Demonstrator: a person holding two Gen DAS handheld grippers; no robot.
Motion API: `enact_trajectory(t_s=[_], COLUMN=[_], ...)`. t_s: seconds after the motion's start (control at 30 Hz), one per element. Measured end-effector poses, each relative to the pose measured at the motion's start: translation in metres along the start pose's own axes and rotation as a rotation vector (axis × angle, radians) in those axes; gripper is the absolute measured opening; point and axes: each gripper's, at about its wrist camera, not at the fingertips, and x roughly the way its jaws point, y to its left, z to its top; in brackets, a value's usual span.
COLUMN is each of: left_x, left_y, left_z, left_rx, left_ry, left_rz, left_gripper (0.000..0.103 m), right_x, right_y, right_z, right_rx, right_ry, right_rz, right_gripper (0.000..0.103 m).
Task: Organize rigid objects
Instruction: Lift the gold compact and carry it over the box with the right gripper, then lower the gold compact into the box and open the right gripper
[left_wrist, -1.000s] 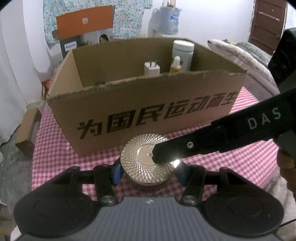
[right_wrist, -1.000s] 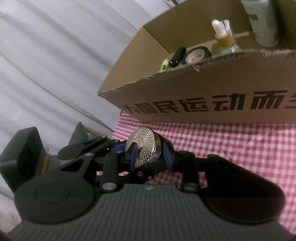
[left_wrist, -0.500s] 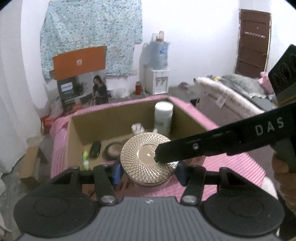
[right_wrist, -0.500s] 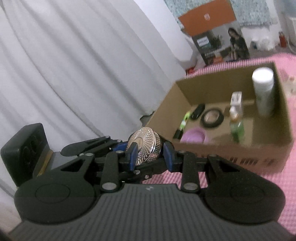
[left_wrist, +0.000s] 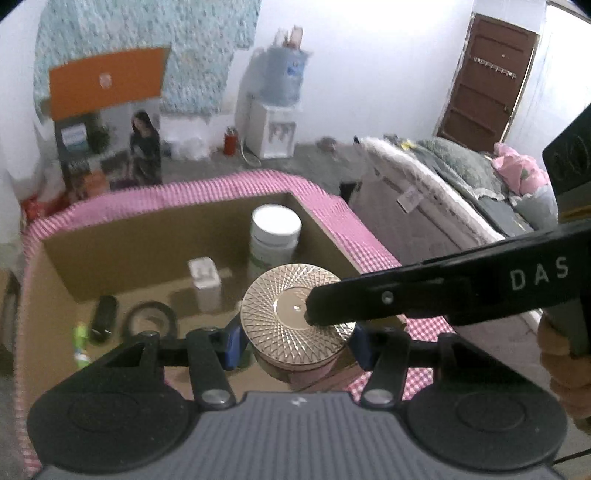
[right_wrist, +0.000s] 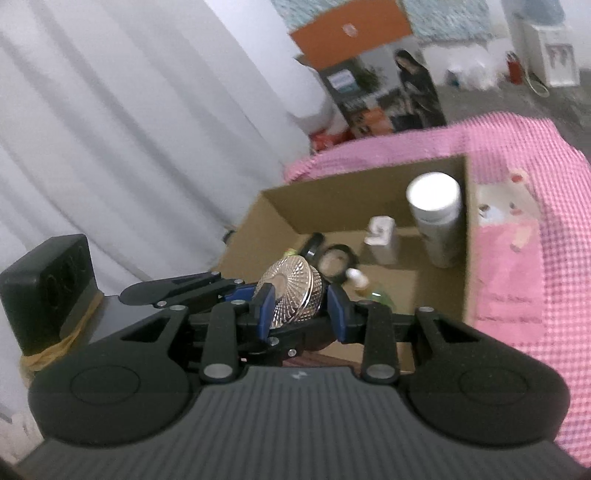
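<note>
Lifted gold tin (left_wrist: 295, 314), pinched by left gripper (left_wrist: 293, 341) and right gripper (right_wrist: 299, 308), above cardboard box (left_wrist: 147, 236) ahead, still undropped.

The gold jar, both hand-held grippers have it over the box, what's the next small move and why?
Probably lower the gold jar into the bare patch of the cardboard box floor in front of the white bottle. Both the left hand-held gripper and the right hand-held gripper clamp it, hanging above the open box.
</note>
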Motion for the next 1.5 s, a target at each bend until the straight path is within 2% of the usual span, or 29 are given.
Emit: enact_trajectory(t_s=[0.27, 0.67, 0.87, 1.07, 1.33, 1.5], left_x=[0.040, 0.071, 0.083, 0.081, 0.060, 0.032], left_y=[0.005, 0.008, 0.007, 0.005, -0.007, -0.021], left_z=[-0.006, -0.004, -0.002, 0.001, 0.000, 0.000], left_rx=[-0.038, -0.099, -0.123, -0.124, -0.068, 0.000], left_ry=[0.090, 0.135, 0.145, 0.113, 0.045, -0.024], left_rz=[-0.045, -0.074, -0.069, -0.081, -0.070, -0.057], left_gripper=[0.057, 0.057, 0.059, 0.062, 0.076, 0.091], right_x=[0.025, 0.044, 0.047, 0.046, 0.020, -0.009], right_y=[-0.038, -0.046, -0.052, -0.056, -0.054, -0.047], right_z=[-0.003, 0.002, 0.004, 0.005, 0.004, -0.005], right_rx=[0.041, -0.041, -0.053, -0.052, -0.041, -0.022], right_ry=[0.068, 0.104, 0.109, 0.092, -0.003, -0.104], right_rz=[-0.053, -0.146, -0.161, -0.148, -0.131, -0.120], right_gripper=[0.032, 0.032, 0.033, 0.033, 0.034, 0.049])
